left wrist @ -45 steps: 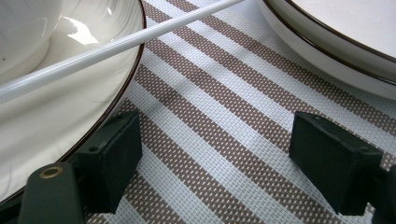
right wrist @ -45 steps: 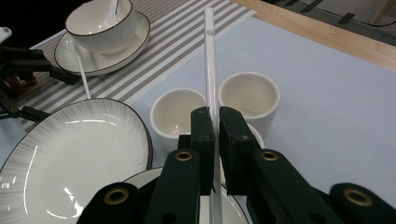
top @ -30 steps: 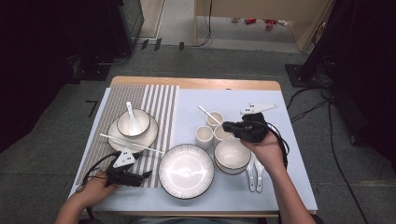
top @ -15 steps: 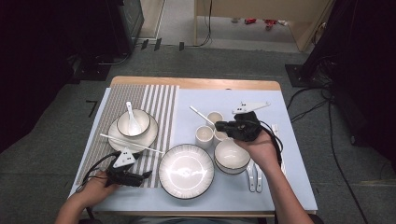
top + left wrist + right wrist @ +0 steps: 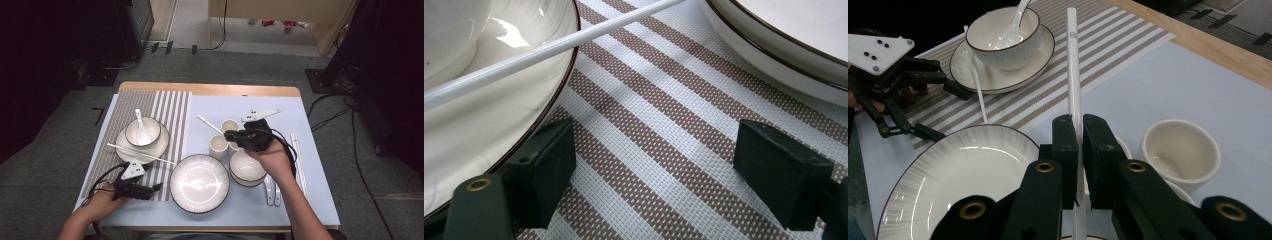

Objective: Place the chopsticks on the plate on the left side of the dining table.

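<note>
Got the right gripper (image 5: 228,134) pinched tight on a white chopstick (image 5: 209,124), gripped near one end, hovering over the cups (image 5: 218,145) mid-table. In the right gripper view, sticks straight out ahead of the jaws, long axis aimed just past the bowl with the spoon (image 5: 1003,30) on the striped mat (image 5: 1048,95). From above, points up and left, away from the person.

Looks like pairing it with the second chopstick (image 5: 140,153), which lies across the rim of the small plate (image 5: 122,146) on that mat. So: off to the left of the right gripper, past the big plate (image 5: 172,186), and lying crosswise to the held one, running left to right with a slight tilt. Probably needs a swing of the wrist to line the two up before setting down.

As for the left gripper (image 5: 156,187): parked low on the mat, jaws wide apart with nothing between them, just beside that second chopstick and way nearer to it than the right. Seems to be only waiting there, though.
</note>
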`<action>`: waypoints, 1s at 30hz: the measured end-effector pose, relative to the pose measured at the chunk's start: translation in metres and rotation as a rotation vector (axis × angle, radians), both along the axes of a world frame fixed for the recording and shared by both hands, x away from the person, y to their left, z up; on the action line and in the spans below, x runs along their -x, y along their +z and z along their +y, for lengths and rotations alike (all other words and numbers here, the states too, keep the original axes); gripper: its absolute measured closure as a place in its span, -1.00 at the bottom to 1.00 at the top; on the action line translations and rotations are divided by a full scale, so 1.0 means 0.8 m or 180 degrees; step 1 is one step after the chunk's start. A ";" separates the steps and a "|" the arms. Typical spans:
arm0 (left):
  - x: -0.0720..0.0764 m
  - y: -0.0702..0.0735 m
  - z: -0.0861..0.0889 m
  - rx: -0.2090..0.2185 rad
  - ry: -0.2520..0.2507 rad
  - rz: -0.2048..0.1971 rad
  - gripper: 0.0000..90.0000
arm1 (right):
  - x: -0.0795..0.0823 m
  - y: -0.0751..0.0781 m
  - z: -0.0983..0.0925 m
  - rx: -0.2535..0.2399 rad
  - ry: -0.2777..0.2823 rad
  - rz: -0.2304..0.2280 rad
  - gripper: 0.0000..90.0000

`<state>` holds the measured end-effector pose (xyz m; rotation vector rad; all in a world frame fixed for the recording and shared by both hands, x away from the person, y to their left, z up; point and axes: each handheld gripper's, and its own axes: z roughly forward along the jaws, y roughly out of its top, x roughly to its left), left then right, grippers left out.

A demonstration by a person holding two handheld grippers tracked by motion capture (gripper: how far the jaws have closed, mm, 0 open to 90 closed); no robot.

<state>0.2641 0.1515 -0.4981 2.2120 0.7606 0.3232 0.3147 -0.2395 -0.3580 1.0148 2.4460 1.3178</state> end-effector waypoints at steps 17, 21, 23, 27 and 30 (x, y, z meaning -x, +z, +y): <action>0.000 0.000 0.000 -0.0002 0.0001 -0.0003 -0.61 | 0.000 0.004 0.017 0.0008 0.0073 -0.0023 0.89; 0.000 0.000 0.000 -0.0005 -0.0001 -0.0004 -0.61 | -0.002 0.006 0.020 0.0008 0.0083 -0.0022 0.89; 0.000 0.000 0.000 -0.0003 -0.0001 -0.0004 -0.61 | -0.002 0.006 0.022 0.0014 0.0096 -0.0022 0.89; 0.000 0.000 0.000 -0.0004 -0.0001 -0.0005 -0.61 | -0.004 0.006 0.028 0.0025 0.0121 -0.0020 0.89; 0.000 0.000 0.000 -0.0003 -0.0001 -0.0005 -0.61 | -0.005 0.006 0.032 0.0016 0.0135 -0.0011 0.89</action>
